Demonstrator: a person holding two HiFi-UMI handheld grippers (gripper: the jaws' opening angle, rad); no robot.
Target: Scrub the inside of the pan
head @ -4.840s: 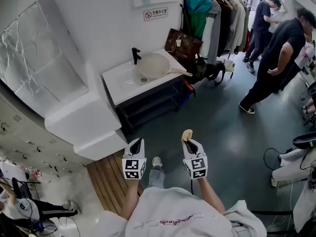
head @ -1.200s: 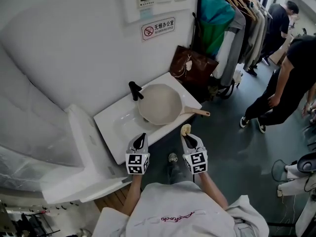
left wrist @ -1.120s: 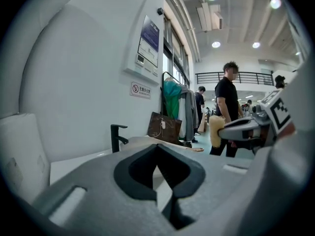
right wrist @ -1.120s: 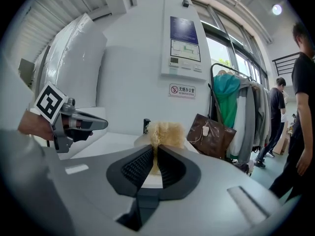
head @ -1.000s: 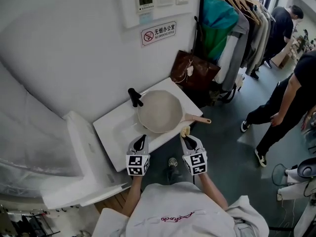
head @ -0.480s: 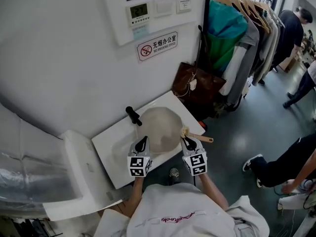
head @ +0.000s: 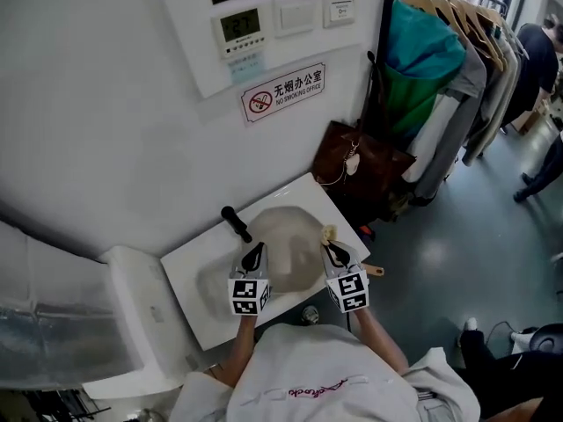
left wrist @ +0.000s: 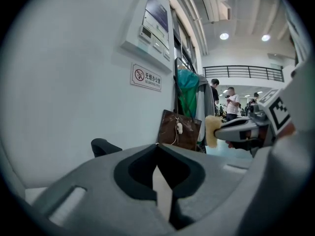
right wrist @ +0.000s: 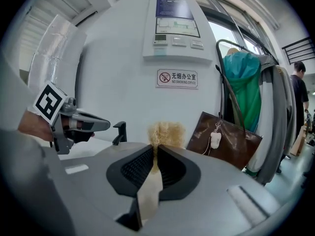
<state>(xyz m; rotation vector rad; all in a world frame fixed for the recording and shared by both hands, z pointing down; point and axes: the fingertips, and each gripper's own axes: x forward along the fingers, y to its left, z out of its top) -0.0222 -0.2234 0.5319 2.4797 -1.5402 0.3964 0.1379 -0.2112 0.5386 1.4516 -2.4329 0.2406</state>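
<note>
The pan (head: pixel 283 243) sat in the white sink (head: pixel 187 269), its handle pointing toward 4 o'clock, with the black faucet (head: pixel 234 223) at its 10 o'clock. Both tools hovered over the pan's near rim. The left hand-held gripper (head: pixel 255 253) was fully closed with nothing between its jaws. The right hand-held gripper (head: pixel 328 251), at 3 o'clock of the left, was clamped on a yellowish scrubber (head: pixel 330 234) that stuck out past its tips. A brown bag (head: pixel 361 161) stood at the sink's 2 o'clock.
</note>
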